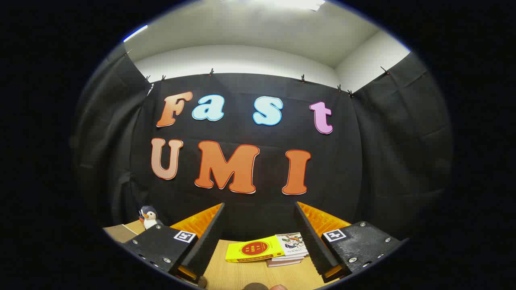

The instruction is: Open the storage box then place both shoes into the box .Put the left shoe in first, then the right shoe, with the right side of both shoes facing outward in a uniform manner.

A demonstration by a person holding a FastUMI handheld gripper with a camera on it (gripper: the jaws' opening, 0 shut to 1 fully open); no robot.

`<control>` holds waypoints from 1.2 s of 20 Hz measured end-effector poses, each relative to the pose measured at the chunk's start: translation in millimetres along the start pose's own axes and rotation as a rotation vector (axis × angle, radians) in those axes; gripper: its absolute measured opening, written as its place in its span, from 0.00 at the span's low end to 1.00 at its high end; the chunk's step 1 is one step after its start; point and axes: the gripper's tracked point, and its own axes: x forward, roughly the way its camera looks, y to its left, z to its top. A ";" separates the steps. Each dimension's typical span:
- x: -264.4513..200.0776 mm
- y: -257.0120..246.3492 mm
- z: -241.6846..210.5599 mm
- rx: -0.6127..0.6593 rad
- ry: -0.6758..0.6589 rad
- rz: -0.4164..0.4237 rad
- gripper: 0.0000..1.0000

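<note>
My gripper (pixel 260 237) is raised and level, its 2 fingers (pixel 209 237) spread wide apart with nothing between them. I see the wooden bench (pixel 250 276) below and between the fingers.

On the bench, between the fingers and just ahead of them, lies a stack of books (pixel 268 249). The top of the stack is a yellow book (pixel 252 249) with a red round mark on its cover, lying flat. Just beside the yellow book, on its right and touching it, is a white book (pixel 292 241) with a picture cover, with a few more thin books under it.

Well to the left of the books, beyond my left finger, a small penguin toy (pixel 149 217) stands upright near the bench's far edge, against the black cloth wall (pixel 387 161). Beside the penguin, further from the books, is a flat brown board (pixel 119 233); I cannot tell what it is.

From here I cannot tell where the box or shoes are.
</note>
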 end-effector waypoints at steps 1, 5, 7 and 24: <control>-0.3 -0.9 -2.0 -0.007 0.007 -0.003 0.99; -1.3 1.9 -6.4 -0.028 0.023 -0.002 0.99; -2.3 4.8 -8.8 -0.022 0.027 0.009 0.99; 20.0 45.0 -45.8 0.060 0.134 0.186 0.98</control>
